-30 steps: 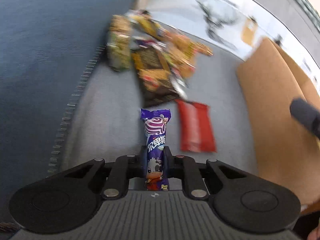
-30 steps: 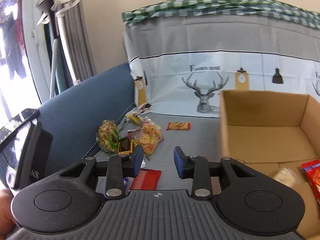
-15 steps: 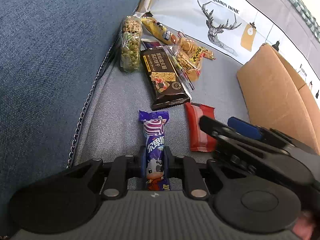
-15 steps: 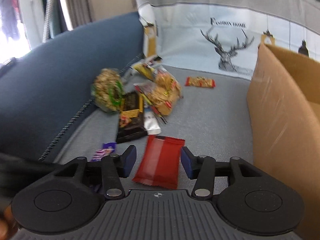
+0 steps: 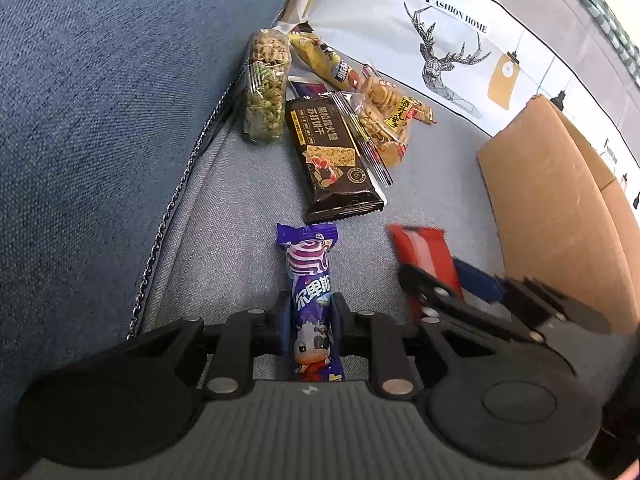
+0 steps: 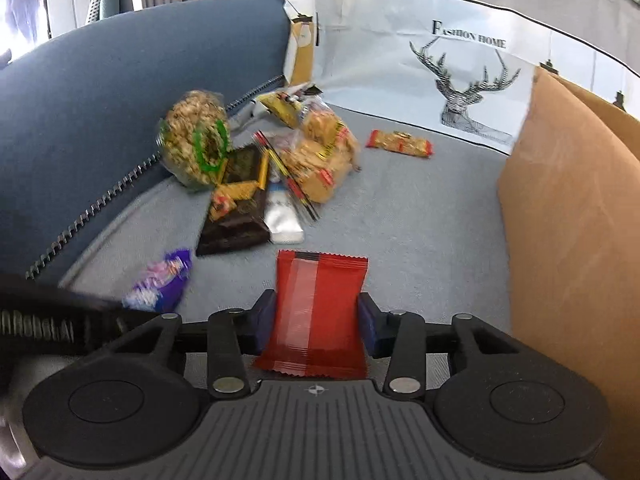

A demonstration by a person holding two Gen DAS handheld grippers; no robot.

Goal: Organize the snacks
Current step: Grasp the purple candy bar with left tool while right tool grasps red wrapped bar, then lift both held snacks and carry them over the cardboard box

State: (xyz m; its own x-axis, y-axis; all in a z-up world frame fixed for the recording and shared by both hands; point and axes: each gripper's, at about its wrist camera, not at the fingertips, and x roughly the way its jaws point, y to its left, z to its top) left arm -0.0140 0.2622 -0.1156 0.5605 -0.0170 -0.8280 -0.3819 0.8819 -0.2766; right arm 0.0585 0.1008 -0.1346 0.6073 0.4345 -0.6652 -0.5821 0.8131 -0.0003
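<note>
1. On the grey sofa seat (image 5: 240, 216), both grippers are busy picking up snacks, so this looks like the grab step.
2. The left gripper (image 5: 311, 322) pinches the purple candy (image 5: 310, 280) tight near its bottom end. The candy sticks out forward, over the seat.
3. The right gripper (image 6: 316, 322) has the red pack (image 6: 320, 304) between its two blue pads (image 6: 367, 322). The pads touch the pack's sides, so it looks held, but I think the grip is new.
4. The box (image 6: 560, 208) stands just to the right of the red pack, with its brown wall facing us. Its open top is not seen from here.
5. More snacks lie in a pile farther back: a black pack (image 5: 332, 164), a nut bag (image 5: 264, 92), yellow packs (image 5: 384, 120) and a small orange pack (image 6: 400, 143) on its own.
6. Next, I think each gripper must lift its snack up over the box wall and let go inside.
7. Both grippers sit low and close to the seat, side by side, pointing toward the pile. The right one is tipped a bit in the left view.
</note>
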